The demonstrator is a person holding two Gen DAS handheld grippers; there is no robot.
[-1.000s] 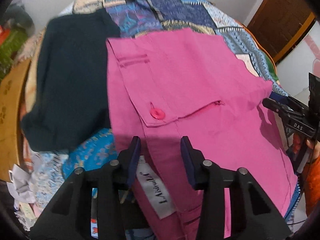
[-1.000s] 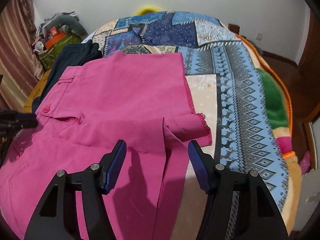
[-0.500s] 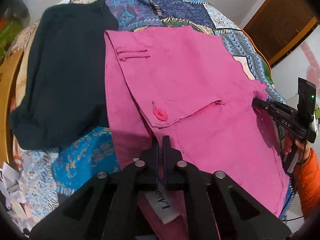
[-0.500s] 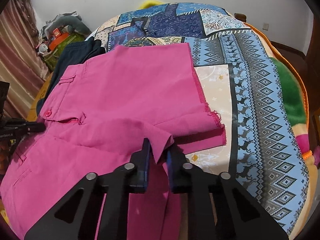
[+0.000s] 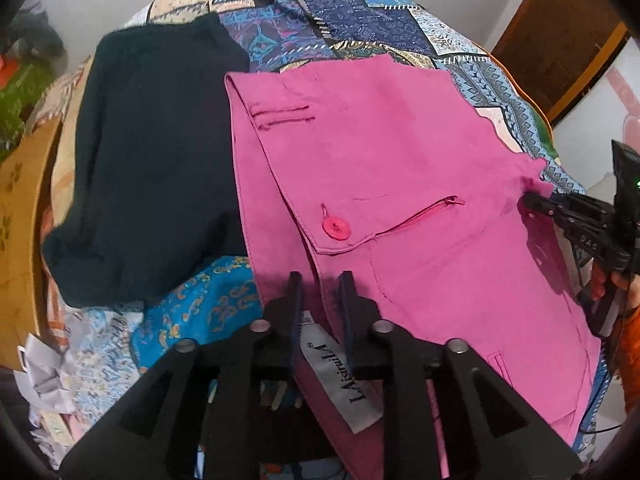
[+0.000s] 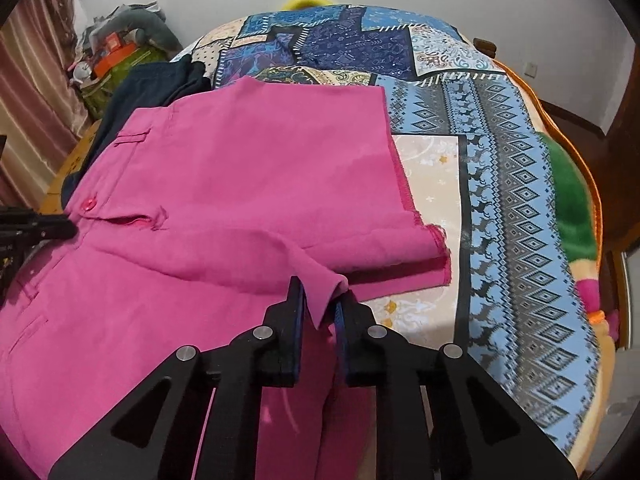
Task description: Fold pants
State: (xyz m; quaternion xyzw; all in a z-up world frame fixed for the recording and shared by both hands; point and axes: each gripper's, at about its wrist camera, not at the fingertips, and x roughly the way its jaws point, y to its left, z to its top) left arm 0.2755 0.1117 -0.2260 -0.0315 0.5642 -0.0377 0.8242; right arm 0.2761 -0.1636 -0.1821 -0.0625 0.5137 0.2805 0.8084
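Pants (image 6: 224, 184) are spread on the bed (image 6: 516, 184), so the fold's only starting. Left gripper (image 5: 320, 296) has the waistband between its jaws, which are easing open; right gripper (image 6: 320, 300) pinches the leg hem, opening slightly. Next I'd re-clamp, lift both together, fold over.

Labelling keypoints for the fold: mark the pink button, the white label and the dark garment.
pink button (image 5: 336, 227), left wrist view, centre of its face.
white label (image 5: 340, 380), left wrist view, middle of the printed strip.
dark garment (image 5: 156, 160), left wrist view, middle of its flat top.
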